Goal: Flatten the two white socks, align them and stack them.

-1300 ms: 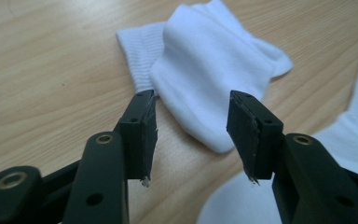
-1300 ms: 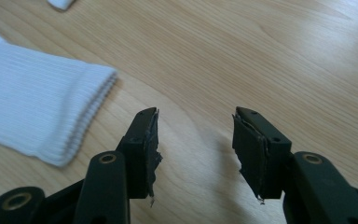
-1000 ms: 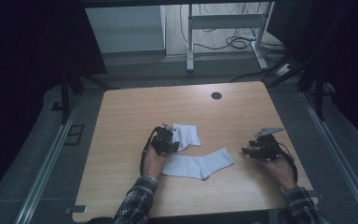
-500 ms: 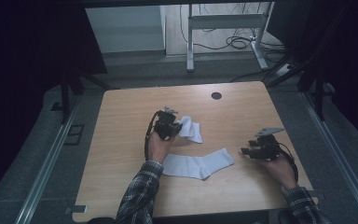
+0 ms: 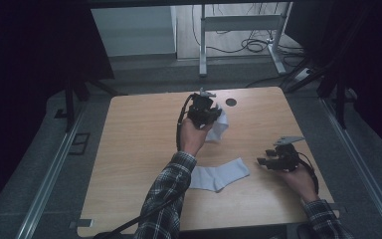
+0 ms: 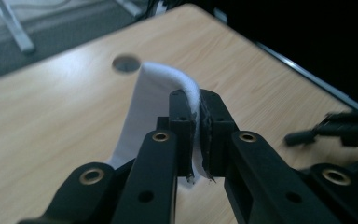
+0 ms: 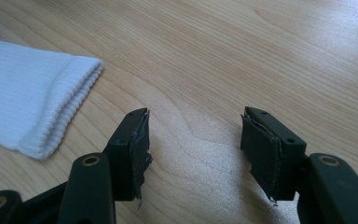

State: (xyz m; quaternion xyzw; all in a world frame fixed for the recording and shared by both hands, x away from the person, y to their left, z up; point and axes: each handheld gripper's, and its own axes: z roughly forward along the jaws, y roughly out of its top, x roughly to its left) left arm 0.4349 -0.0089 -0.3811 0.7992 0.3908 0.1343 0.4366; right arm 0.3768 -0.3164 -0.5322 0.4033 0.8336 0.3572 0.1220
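Observation:
My left gripper [image 5: 206, 112] is raised above the far middle of the wooden table [image 5: 139, 139], shut on a white sock [image 5: 220, 124] that hangs from it. In the left gripper view the sock [image 6: 144, 107] is folded over and pinched between the jaws of the gripper [image 6: 199, 100]. A second white sock [image 5: 219, 175] lies flat on the table near the front. My right gripper [image 5: 264, 162] rests low at the right of that sock, open. In the right gripper view the ribbed cuff [image 7: 28, 102] lies left of the open gripper [image 7: 195, 135], with bare wood between the jaws.
A round dark hole [image 5: 231, 102] sits in the tabletop near the far edge, just beyond the lifted sock. A metal frame with cables [image 5: 238, 30] stands on the floor behind the table. Grey rails run along both sides.
The left gripper closed on the upper sock, then rose and moved toward the far edge with it, lifting it off the table. The right gripper and the flat sock stayed put.

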